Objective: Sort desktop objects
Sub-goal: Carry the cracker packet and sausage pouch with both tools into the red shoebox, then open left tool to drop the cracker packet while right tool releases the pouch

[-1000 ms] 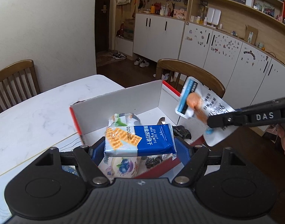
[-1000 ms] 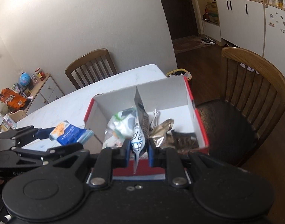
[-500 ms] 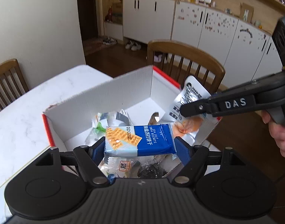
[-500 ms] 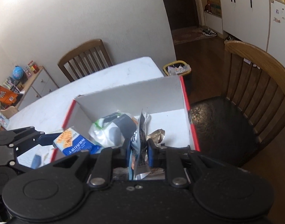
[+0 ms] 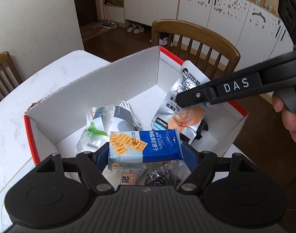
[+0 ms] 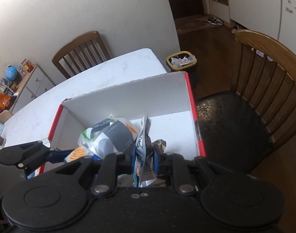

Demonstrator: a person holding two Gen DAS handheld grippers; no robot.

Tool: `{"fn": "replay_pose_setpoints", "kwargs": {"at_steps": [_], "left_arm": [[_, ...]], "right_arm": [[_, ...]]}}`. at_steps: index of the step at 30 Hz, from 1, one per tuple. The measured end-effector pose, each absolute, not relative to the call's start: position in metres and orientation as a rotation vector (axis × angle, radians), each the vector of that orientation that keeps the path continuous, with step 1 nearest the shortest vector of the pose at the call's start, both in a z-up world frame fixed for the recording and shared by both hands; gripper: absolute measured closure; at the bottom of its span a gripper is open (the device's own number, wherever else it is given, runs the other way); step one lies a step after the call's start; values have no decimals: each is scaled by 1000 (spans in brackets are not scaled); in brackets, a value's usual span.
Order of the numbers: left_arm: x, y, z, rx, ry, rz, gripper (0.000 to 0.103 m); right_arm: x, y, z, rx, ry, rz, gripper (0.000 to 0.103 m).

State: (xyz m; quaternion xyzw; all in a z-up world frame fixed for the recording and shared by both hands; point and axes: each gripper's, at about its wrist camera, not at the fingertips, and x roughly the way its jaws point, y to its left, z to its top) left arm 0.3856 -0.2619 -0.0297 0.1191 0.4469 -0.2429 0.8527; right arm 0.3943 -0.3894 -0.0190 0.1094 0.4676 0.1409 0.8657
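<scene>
A white marble table [image 5: 41, 89] carries an open white box [image 5: 117, 81] with red edges; wooden chairs [image 5: 196, 36] stand around it, with white cabinets [image 5: 215, 5] on the far wall. The left claw [image 5: 145, 151] is clamped on a blue biscuit pack [image 5: 146, 147] held over the box's near side. The right claw [image 6: 143, 160] is clamped on a silver pouch [image 6: 144, 147], hanging inside the box at the right. Only the left view shows the pouch's printed face [image 5: 183, 104] and a white cable [image 5: 128, 108] on the box floor. Only the right view shows a yellow-rimmed bin [image 6: 182, 62] on the floor and a globe [image 6: 11, 73] on a far left sideboard.
</scene>
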Motion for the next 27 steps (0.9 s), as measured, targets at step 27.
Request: {"fn": "replay_pose_setpoints", "kwargs": {"at_steps": [27], "left_arm": [[405,-254,-51,279,1016,-474,17]], "right_arm": [[427,-403,-48,329,1028,341,84]]}}
